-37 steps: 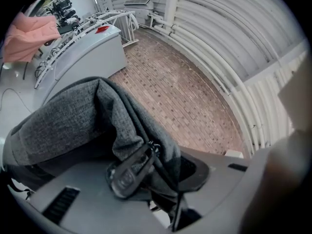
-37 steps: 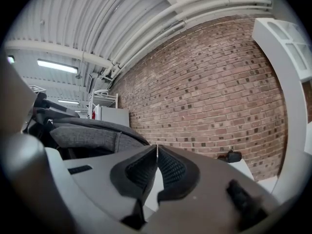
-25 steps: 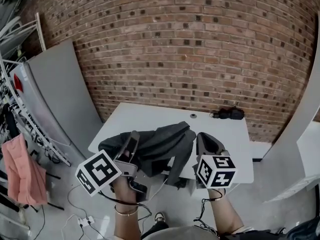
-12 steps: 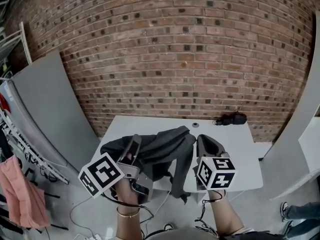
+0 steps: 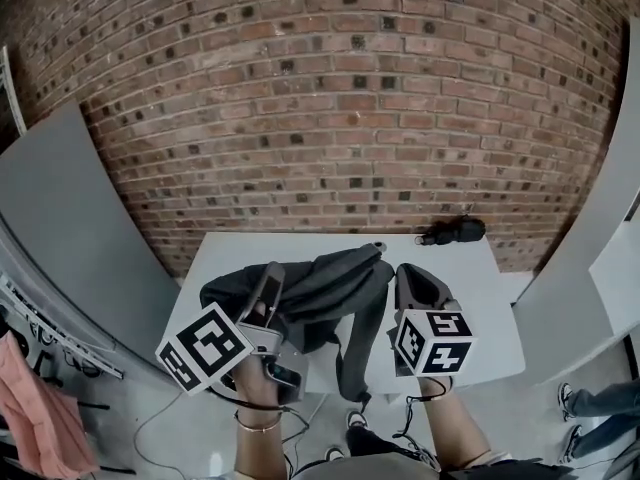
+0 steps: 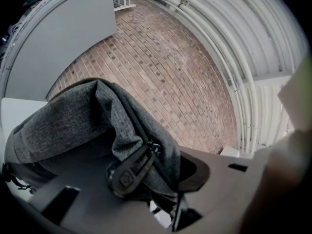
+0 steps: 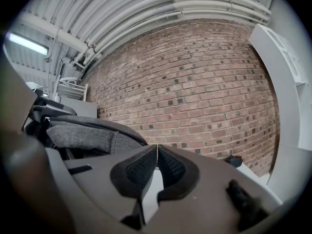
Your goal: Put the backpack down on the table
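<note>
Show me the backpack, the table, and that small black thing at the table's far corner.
backpack (image 5: 325, 286), head view, grey fabric body
table (image 5: 480, 303), head view, bare white top, right side
small black thing (image 5: 452, 232), head view, its middle

Even soft light, faint shadows, strong fisheye bending, dark corners

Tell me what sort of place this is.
Probably a workshop or lab in an industrial building, not a home: a bare brick wall, exposed pipes running along the ceiling, and a large grey panel standing beside a plain white table.
</note>
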A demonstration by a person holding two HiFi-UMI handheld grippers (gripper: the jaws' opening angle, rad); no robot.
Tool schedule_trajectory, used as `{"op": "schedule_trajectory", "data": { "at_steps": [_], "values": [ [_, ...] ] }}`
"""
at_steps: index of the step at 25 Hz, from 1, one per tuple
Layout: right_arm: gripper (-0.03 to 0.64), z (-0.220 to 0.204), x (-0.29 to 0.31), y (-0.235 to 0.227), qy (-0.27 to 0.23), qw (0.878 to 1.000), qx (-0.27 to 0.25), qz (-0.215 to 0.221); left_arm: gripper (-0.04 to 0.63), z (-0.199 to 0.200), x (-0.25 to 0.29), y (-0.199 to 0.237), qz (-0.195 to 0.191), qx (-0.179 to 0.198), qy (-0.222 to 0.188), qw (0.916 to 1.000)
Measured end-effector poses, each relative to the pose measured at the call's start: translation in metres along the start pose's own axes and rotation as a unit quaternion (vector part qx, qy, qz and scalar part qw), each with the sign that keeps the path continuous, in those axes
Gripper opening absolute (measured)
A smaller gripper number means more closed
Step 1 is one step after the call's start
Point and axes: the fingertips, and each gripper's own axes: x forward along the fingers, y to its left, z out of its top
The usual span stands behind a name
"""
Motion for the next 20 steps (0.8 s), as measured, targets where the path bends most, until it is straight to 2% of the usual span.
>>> {"op": "schedule_trajectory", "data": {
  "at_steps": [11,20],
  "values": [
    [0.031,0.013,0.079,-0.041,-0.003,1.0,-0.002,-0.007,0.115,0.011,0.095,0.02,0.003,0.016,0.013,0.9998],
    [0.031,0.003,0.155,-0.101,0.016,0.999,0.02,-0.036,0.115,0.039,0.218,0.034,-0.031,0.029,0.009,0.9991]
  ]
}}
